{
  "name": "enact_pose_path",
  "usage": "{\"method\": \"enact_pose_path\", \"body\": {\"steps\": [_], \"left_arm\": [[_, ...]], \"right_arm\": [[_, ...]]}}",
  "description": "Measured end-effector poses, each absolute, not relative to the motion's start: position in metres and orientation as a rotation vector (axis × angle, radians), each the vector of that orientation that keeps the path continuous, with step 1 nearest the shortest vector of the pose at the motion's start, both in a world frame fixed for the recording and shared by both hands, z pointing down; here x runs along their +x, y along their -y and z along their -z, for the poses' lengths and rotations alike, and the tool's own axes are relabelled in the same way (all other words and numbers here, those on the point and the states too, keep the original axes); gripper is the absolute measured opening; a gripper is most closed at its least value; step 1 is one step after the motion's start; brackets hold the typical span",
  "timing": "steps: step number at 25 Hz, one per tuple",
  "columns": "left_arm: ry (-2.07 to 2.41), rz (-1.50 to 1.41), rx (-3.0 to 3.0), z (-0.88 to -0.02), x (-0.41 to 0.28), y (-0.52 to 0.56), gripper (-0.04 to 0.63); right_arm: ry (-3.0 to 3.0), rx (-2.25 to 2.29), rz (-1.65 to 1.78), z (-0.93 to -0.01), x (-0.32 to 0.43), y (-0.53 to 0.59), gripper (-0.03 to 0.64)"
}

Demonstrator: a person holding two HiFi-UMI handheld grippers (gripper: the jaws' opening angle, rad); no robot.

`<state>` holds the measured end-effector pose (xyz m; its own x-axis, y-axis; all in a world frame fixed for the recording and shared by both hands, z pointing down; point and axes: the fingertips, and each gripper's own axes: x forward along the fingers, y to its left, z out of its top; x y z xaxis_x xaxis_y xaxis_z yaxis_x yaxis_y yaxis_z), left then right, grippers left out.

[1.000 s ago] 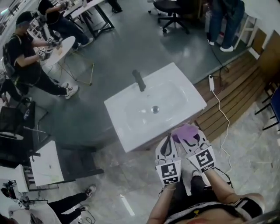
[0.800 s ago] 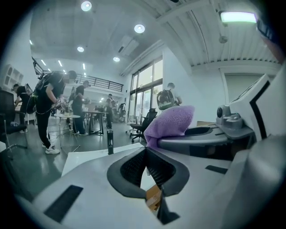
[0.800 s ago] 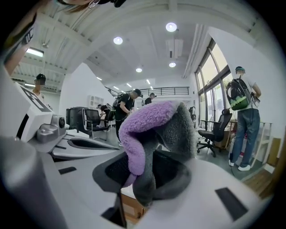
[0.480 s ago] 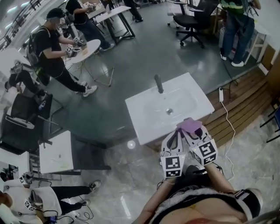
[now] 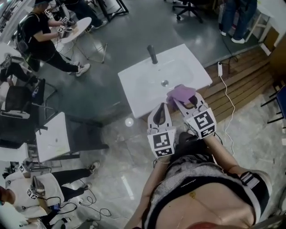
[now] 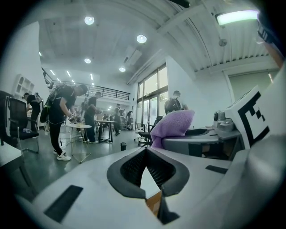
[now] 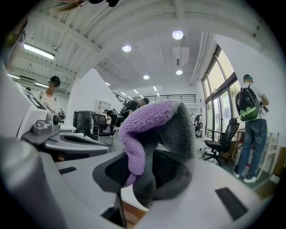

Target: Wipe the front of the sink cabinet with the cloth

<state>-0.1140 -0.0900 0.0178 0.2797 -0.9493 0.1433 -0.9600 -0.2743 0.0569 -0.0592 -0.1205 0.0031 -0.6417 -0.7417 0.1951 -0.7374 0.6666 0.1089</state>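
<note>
The white sink (image 5: 134, 85) with its dark tap (image 5: 153, 53) tops the cabinet, whose front is hidden under the basin's near edge in the head view. My right gripper (image 5: 184, 99) is shut on a purple cloth (image 5: 181, 93), which overlaps the basin's near right part. In the right gripper view the cloth (image 7: 152, 129), purple with a grey underside, bulges up out of the gripper (image 7: 144, 181). My left gripper (image 5: 160, 112) hangs beside it at the near edge, shut and empty. In the left gripper view, the left gripper (image 6: 145, 154) has its pads meeting and the cloth (image 6: 173, 124) shows to the right.
A power strip (image 5: 220, 69) and white cable lie on wooden decking right of the sink. A white table (image 5: 52, 136) and dark chairs stand at the left. People work at a round table (image 5: 73, 29) at the far left. An office chair (image 5: 190, 6) stands behind.
The head view has swung and the sink sits higher in it. Both grippers stay side by side at the sink's near edge. The cloth now overlaps the basin's near right part.
</note>
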Motion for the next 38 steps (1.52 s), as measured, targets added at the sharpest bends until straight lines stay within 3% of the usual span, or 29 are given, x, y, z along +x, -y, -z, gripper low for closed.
{"method": "enact_pose_path", "body": {"steps": [20, 38], "left_arm": [[1.854, -0.097, 2.486, 0.011, -0.073, 0.101, 0.000], [1.981, -0.145, 2.307, 0.008, -0.002, 0.069, 0.000]], "right_arm": [[2.651, 1.167, 0.311, 0.045, -0.017, 0.127, 0.167], [2.689, 0.945, 0.147, 0.011, 0.047, 0.096, 0.167]]}}
